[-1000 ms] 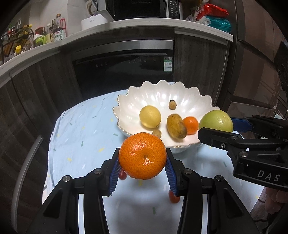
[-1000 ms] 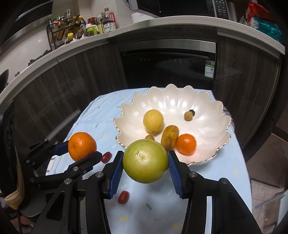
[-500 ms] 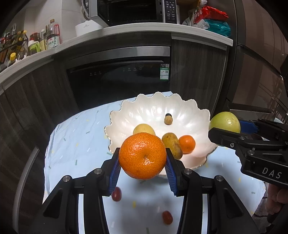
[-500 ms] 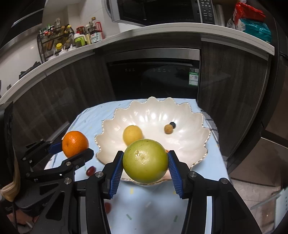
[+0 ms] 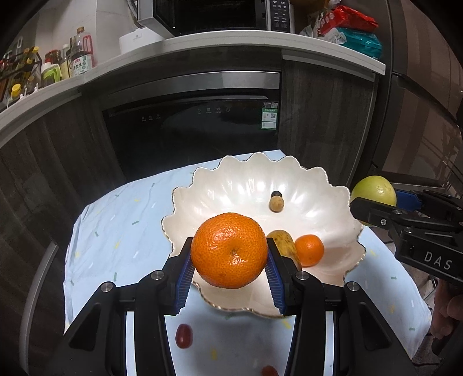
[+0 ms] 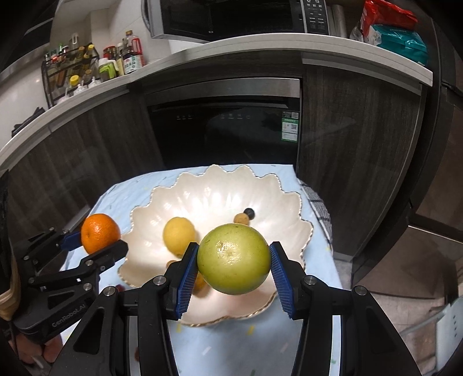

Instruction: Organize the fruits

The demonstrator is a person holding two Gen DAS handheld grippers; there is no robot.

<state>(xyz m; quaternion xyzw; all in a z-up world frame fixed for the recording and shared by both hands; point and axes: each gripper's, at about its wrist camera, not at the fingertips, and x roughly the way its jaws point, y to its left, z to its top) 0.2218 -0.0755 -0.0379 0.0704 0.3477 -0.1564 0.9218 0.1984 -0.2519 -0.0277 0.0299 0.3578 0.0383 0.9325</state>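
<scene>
My left gripper (image 5: 229, 254) is shut on a large orange (image 5: 229, 250) and holds it above the near rim of the white scalloped bowl (image 5: 246, 185). My right gripper (image 6: 233, 263) is shut on a big green citrus (image 6: 233, 259), held above the bowl's (image 6: 220, 188) near right side. The green citrus also shows in the left wrist view (image 5: 374, 189), and the orange in the right wrist view (image 6: 99, 232). In the bowl lie a small orange (image 5: 309, 250), a brownish oblong fruit (image 5: 283, 241), a yellow lemon (image 6: 178, 235) and a small tan round fruit (image 5: 276, 202).
The bowl stands on a small table with a pale blue cloth (image 5: 115, 231). Two small red fruits (image 5: 184, 335) lie on the cloth near me. Behind are a dark oven front (image 5: 191, 127), a counter with bottles (image 6: 86, 69) and a microwave (image 5: 214, 14).
Both grippers have moved forward and up with their fruits, so the bowl now lies lower and closer under them. The orange and the green citrus now cover fruit in the bowl.
</scene>
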